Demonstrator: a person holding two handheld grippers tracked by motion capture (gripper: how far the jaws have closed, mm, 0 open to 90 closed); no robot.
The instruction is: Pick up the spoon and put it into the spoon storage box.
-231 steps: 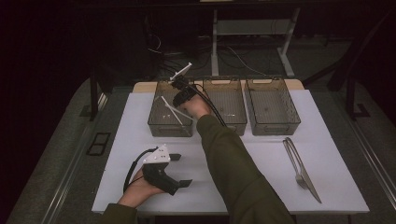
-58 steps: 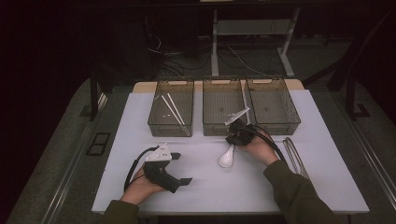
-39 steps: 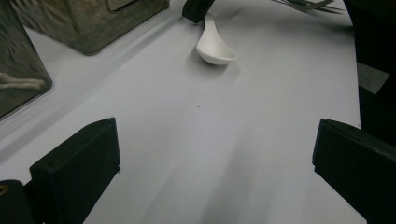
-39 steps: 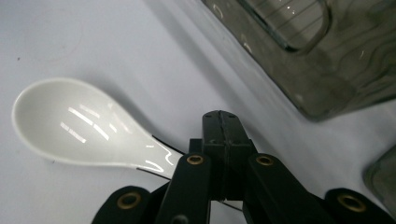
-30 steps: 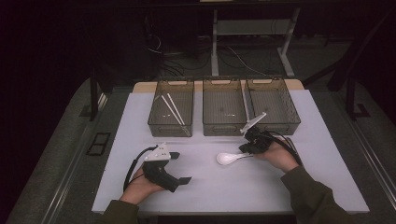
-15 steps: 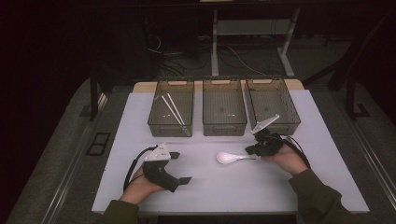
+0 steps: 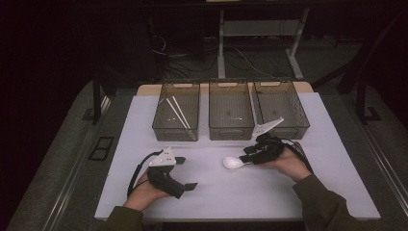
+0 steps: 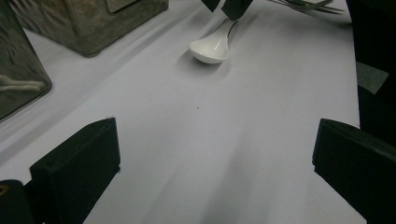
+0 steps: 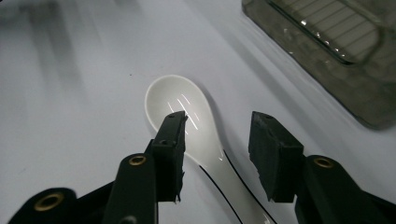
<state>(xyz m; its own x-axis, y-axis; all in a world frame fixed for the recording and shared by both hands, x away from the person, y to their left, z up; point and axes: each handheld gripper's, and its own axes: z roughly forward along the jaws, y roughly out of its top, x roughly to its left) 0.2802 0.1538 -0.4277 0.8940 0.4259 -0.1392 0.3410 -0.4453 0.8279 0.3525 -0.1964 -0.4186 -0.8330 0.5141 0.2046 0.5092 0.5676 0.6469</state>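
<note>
High view: my right gripper (image 7: 251,157) rests on the white table (image 7: 337,159), right of centre, with its jaws at the handle of the white spoon (image 7: 234,163). The spoon lies on the table near the middle bin (image 7: 230,129), bowl to the left. My left gripper (image 7: 184,173) sits well apart at the near left. White chopsticks (image 7: 176,113) lie in the left bin (image 7: 175,132).

Left gripper view: my jaws stand wide apart over bare table, holding nothing. The spoon (image 8: 212,46) lies farther off, the right gripper (image 8: 228,7) over its handle.

Right gripper view: my jaws straddle the spoon (image 9: 187,119) handle, parted, with a clear gap on the right side; they have not closed on it.
</note>
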